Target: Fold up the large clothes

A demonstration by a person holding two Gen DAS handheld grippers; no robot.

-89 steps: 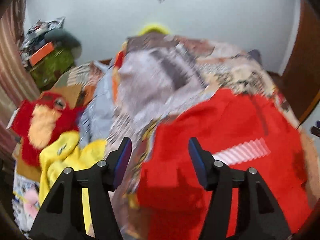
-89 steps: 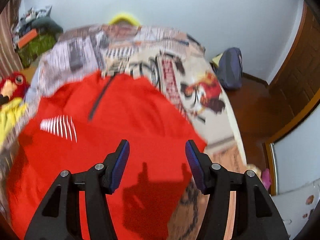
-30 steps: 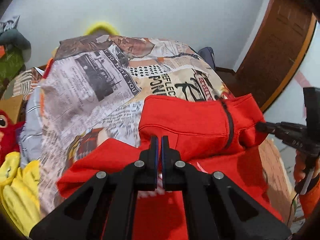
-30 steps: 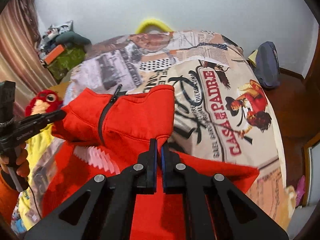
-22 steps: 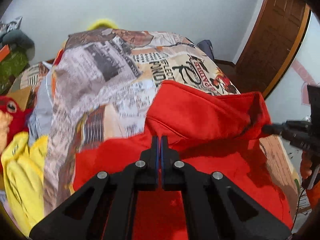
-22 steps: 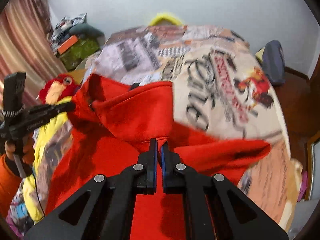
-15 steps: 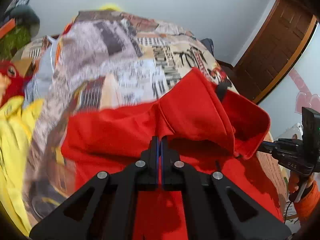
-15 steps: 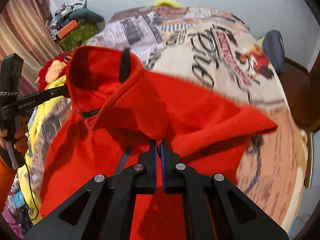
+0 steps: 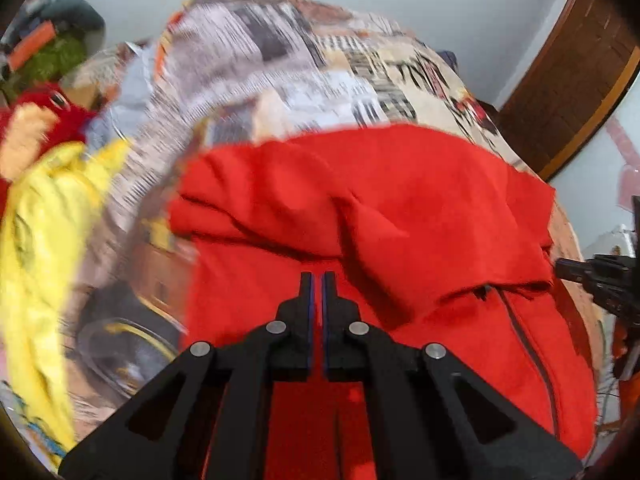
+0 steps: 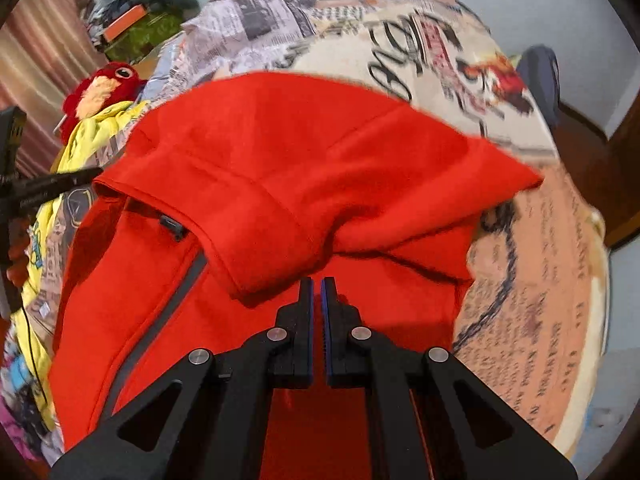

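Below both cameras I see the red jacket folded over on the bedspread. My left gripper and right gripper are pinched closed on red fabric, toward 12 o'clock.

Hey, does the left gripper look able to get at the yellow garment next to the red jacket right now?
Probably not as things stand. The left gripper is shut on a fold of the red jacket, so it is occupied. The yellow garment lies uncovered off to the side, with nothing over it; releasing the jacket would likely free the way.
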